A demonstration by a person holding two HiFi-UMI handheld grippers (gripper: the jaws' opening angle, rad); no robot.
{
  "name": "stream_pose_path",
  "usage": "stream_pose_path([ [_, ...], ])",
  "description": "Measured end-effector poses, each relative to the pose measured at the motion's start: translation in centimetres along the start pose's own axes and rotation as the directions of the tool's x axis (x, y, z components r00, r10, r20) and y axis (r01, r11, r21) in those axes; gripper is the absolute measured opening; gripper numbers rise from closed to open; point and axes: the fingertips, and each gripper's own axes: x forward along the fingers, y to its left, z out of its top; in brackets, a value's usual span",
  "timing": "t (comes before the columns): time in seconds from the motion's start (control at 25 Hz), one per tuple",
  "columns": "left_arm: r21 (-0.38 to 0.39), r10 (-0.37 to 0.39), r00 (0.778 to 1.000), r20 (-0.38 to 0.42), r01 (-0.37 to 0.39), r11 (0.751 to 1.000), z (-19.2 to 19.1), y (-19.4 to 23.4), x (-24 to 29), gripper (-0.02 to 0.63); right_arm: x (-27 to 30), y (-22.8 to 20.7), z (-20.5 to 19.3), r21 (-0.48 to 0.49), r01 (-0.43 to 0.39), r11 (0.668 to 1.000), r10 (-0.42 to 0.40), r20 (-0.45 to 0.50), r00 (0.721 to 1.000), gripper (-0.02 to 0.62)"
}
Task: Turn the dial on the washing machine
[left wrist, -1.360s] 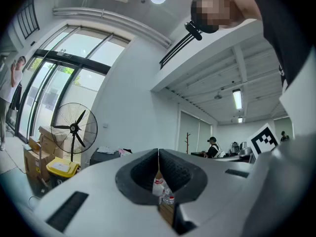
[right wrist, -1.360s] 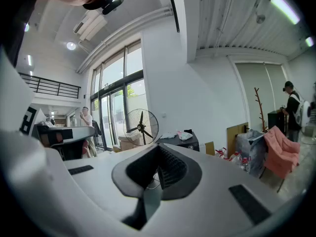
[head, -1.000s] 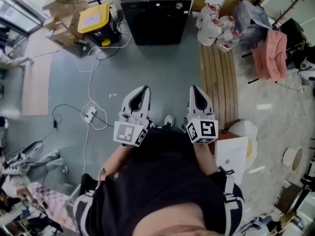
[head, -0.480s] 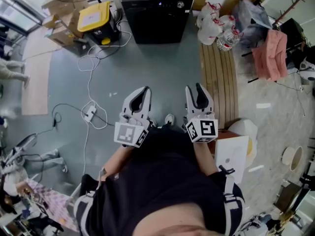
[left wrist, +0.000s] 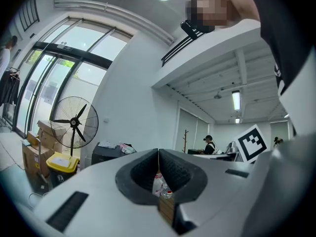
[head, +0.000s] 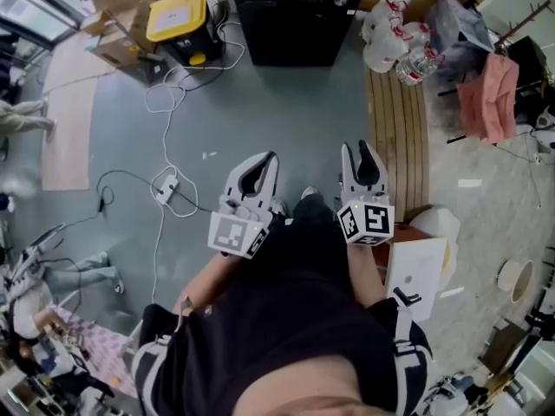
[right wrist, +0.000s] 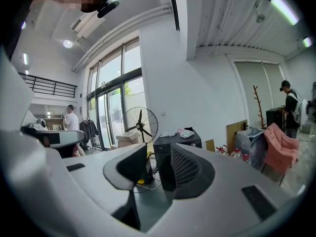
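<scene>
The washing machine point(head: 297, 24), a dark box, is standing against the far wall across the grey floor, and its dial point(head: 339, 0) is showing only as a small pale spot near the top right of the front panel. A yellow-lidded bin point(head: 178, 16) is sitting just beside it, with cables point(head: 165, 102) trailing over the floor between. The person is standing well apart from the machine, holding both tongs out at waist height. The left tongs point(head: 269, 158) are resting together with nothing in them; the right tongs point(head: 360, 147) are standing apart and empty. The approach is looking like the step in hand. The next move is calling for walking up and setting the parted tongs around the dial.
</scene>
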Motion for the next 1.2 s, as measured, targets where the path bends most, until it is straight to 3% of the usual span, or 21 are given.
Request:
stream_pose_path([
  [0.32, -0.013, 0.025, 0.999, -0.031, -0.026, 1.0, -1.6, 4.6, 5.8, 0.025, 8.3, -2.2, -1.4, -0.002, -0.021, 1.0, 0.021, -0.031, 0.999, 0.166],
  [0.64, 0.04, 0.072, 0.997, -0.022, -0.071, 0.997, -0.7, 9.5, 19.9, 0.023, 22.5, -9.1, 0.7, 0.0, -0.082, 0.997, 0.082, -0.02, 0.996, 0.166],
  [0.96, 0.02, 0.094, 0.995, -0.026, -0.094, 0.995, 0.9, 12.7, 35.7, 0.023, 37.9, -18.0, 4.1, 0.003, -0.134, 0.991, 0.134, -0.046, 0.99, 0.166],
  [1.2, 0.021, 0.07, 0.995, -0.065, -0.069, 0.997, 0.4, 15.4, 42.9, 0.024, 46.7, -22.5, 4.1, -0.023, -0.089, 0.996, 0.087, -0.066, 0.994, 0.166],
])
